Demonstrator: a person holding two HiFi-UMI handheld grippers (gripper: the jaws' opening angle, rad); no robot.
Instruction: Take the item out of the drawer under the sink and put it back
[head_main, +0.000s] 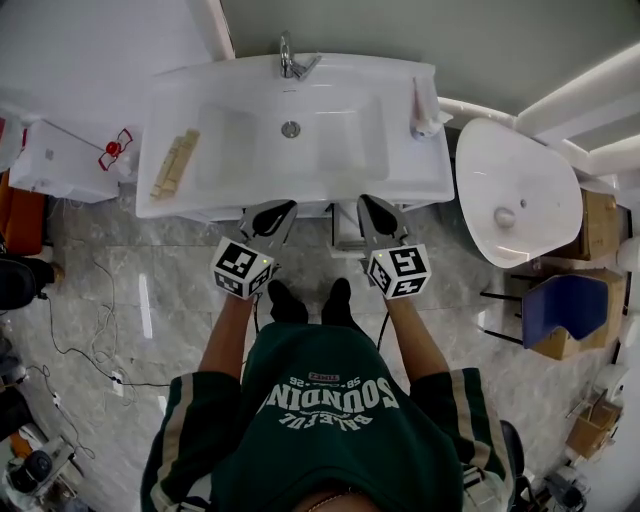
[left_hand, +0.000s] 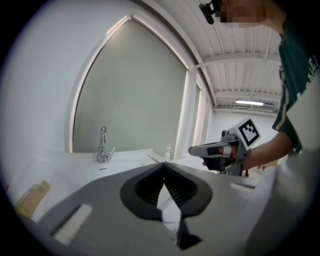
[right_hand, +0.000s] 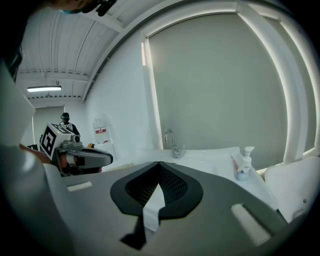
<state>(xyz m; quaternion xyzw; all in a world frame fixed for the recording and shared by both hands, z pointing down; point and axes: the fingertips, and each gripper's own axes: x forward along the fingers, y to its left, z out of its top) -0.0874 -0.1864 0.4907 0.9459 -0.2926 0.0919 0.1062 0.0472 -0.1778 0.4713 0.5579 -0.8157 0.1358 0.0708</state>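
Soap btl rt, wooden slats lt

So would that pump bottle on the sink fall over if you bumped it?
Probably: the pump bottle stands upright, tall and narrow, so a bump high up could tip it. It looks like smooth plastic, so likely light. It stands near the sink edge, so it might fall off.

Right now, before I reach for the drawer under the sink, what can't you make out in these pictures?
- Drawer and its contents: head view, hidden beneath the sink top; both gripper views look over it.
- Tan object on the sink's left: head view, too small to identify; left gripper view, blurred at the edge.
- Pump bottle label: right gripper view, too small to read.
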